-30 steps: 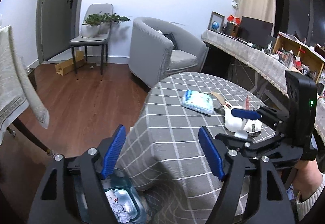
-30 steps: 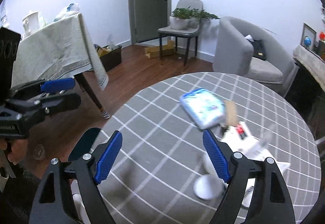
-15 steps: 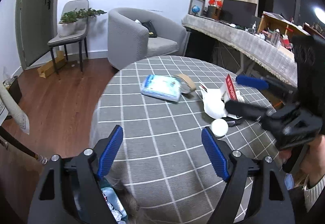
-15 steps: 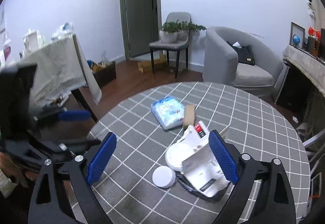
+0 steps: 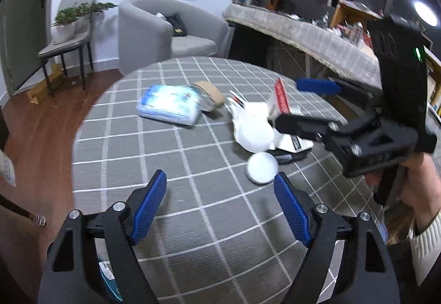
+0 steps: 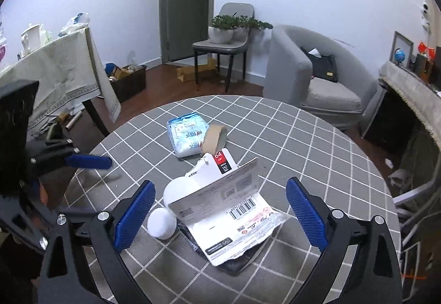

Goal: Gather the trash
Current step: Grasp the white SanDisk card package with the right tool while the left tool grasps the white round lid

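A trash pile lies on the round grey-checked table (image 6: 303, 138): torn white packaging cards (image 6: 237, 221), a white cup (image 6: 176, 188) and a white round lid (image 6: 162, 225). Behind them are a blue tissue pack (image 6: 186, 136) and a brown tape roll (image 6: 213, 138). My right gripper (image 6: 220, 188) hovers over the cards; its jaws are opening and the pads stand wide of the cards without touching them. My left gripper (image 5: 220, 180) is open and holds nothing, just short of the lid (image 5: 261, 167). A sliver of the blue bin (image 5: 110, 282) shows below the left fingers.
A grey armchair (image 6: 317, 78) and a chair with potted plants (image 6: 223, 42) stand behind the table. A cloth-covered table (image 6: 55, 72) is at the left, a long cluttered counter (image 5: 317, 36) at the right. A person's hand (image 5: 416, 188) holds the right gripper.
Both grippers moved in over the tabletop toward the trash pile. The left view swung away from the bin at the table's edge. The right jaws spread wider.
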The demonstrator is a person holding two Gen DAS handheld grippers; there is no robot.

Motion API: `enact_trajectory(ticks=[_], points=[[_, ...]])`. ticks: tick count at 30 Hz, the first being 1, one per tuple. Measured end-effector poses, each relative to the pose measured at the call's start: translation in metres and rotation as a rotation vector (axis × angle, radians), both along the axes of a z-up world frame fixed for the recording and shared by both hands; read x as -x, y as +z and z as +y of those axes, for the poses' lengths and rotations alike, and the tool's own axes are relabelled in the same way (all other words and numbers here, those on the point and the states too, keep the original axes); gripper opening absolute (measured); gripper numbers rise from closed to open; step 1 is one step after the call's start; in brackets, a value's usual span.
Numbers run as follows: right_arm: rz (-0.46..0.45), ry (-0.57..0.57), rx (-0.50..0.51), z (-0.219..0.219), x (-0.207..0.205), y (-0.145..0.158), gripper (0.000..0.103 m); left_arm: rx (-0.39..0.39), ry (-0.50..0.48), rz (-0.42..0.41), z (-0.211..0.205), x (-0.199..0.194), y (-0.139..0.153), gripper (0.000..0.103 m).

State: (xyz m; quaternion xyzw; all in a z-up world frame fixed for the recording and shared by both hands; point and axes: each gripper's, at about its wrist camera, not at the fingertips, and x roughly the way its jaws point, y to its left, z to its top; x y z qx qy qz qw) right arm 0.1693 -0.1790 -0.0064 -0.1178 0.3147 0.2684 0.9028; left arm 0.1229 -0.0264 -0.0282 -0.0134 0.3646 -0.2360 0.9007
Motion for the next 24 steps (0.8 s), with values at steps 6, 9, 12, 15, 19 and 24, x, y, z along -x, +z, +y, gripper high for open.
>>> enact_trajectory(ticks=[6, 9, 12, 15, 19, 24], points=[[0.019, 0.069, 0.007, 0.006, -0.012, -0.004, 0.097, -0.017, -0.080, 0.023, -0.023, -0.008, -0.010, 0.082], [0.029, 0.081, 0.017, 0.009, -0.016, -0.008, 0.097, -0.006, -0.099, 0.032, -0.029, -0.014, -0.012, 0.081], [0.040, 0.087, 0.025, 0.012, -0.023, -0.011, 0.097, -0.007, -0.119, 0.042, -0.032, -0.018, -0.013, 0.074], [0.053, 0.097, 0.017, 0.014, -0.027, -0.013, 0.092, 0.005, -0.132, 0.044, -0.032, -0.020, -0.013, 0.072], [0.077, 0.096, 0.030, 0.018, -0.034, -0.015, 0.069, 0.007, -0.130, 0.048, -0.032, -0.024, -0.012, 0.071], [0.077, 0.080, 0.034, 0.019, -0.036, -0.011, 0.062, 0.012, -0.130, 0.048, -0.030, -0.025, -0.011, 0.071]])
